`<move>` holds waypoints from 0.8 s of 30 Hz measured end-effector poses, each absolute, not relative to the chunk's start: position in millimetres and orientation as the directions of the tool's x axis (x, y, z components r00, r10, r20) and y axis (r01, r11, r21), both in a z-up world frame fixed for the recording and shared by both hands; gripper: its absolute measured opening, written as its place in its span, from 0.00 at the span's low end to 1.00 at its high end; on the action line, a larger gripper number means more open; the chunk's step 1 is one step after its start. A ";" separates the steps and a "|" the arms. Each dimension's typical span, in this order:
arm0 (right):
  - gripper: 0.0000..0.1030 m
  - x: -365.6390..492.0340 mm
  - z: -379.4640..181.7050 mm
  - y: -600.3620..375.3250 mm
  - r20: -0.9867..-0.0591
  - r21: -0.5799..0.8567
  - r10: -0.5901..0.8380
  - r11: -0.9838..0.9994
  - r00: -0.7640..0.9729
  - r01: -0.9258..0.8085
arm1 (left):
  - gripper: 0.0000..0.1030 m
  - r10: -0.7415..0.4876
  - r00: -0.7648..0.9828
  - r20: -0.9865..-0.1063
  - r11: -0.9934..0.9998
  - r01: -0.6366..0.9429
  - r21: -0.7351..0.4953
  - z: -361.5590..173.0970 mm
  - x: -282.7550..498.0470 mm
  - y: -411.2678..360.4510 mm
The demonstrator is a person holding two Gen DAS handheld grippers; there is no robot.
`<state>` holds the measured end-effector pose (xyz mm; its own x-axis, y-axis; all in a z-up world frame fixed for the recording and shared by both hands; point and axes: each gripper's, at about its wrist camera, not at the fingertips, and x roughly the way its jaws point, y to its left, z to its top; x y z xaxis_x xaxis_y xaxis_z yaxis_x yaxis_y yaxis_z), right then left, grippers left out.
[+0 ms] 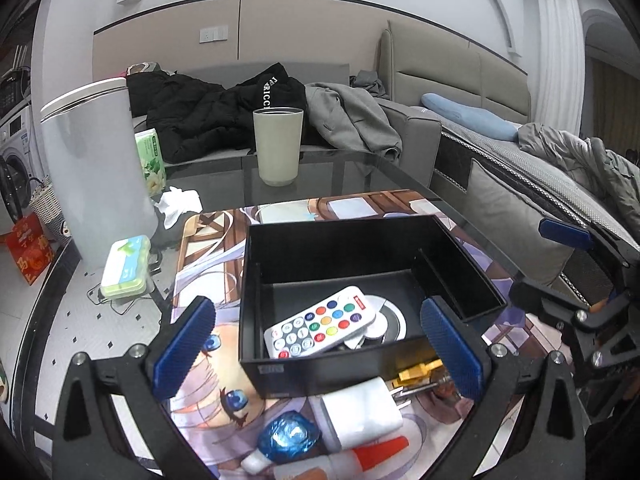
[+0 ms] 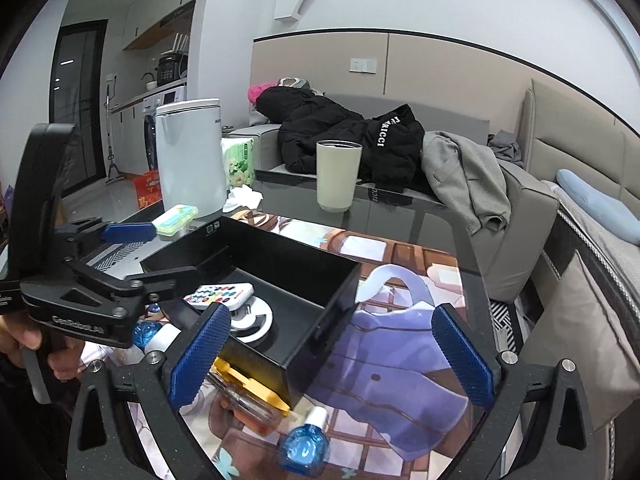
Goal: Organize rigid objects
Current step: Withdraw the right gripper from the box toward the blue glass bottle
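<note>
A black open box [image 1: 360, 236] stands on the printed mat [image 1: 208, 280]. A white remote [image 1: 320, 322] with coloured buttons lies inside it on a white round disc [image 1: 380, 322]. My left gripper [image 1: 316, 308] is open, its blue pads either side of the box's near wall without pressing it. In front lie a white charger plug [image 1: 360, 408], a blue bottle [image 1: 288, 436], an orange-capped tube [image 1: 360, 456] and a yellow-lidded clear case [image 1: 416, 372]. My right gripper [image 2: 330, 314] is open at the box's [image 2: 280, 248] near corner, above the yellow-lidded case [image 2: 248, 392] and a blue bottle [image 2: 304, 444].
A pale cup [image 1: 278, 144] stands on the glass table [image 1: 360, 172] behind the mat. At the left are a tall white bin [image 1: 92, 168], a green tissue pack [image 1: 152, 160], crumpled tissue [image 1: 178, 202] and a green case [image 1: 126, 266]. A sofa [image 1: 416, 120] with clothes lies behind.
</note>
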<state>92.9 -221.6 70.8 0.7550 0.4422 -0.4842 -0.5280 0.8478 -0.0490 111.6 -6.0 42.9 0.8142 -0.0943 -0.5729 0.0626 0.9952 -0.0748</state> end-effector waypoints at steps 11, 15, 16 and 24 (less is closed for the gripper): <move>0.99 80.5 53.0 -243.0 -0.551 -0.039 0.389 0.871 0.738 -0.489 | 1.00 -0.061 0.777 -0.626 0.997 0.013 -0.080 27.6 83.5 1.2; 0.99 77.7 44.5 -247.8 -0.580 -0.030 0.379 0.875 0.721 -0.484 | 1.00 -0.046 0.763 -0.645 0.995 -0.019 -0.094 21.9 76.0 5.6; 0.99 76.5 42.4 -248.9 -0.585 -0.025 0.380 0.875 0.717 -0.484 | 1.00 -0.043 0.760 -0.649 0.995 -0.025 -0.094 20.1 74.9 5.9; 0.99 73.2 24.1 -249.1 -0.638 -0.038 0.349 0.876 0.687 -0.480 | 1.00 -0.026 0.729 -0.684 0.996 -0.042 -0.083 8.8 70.1 -1.1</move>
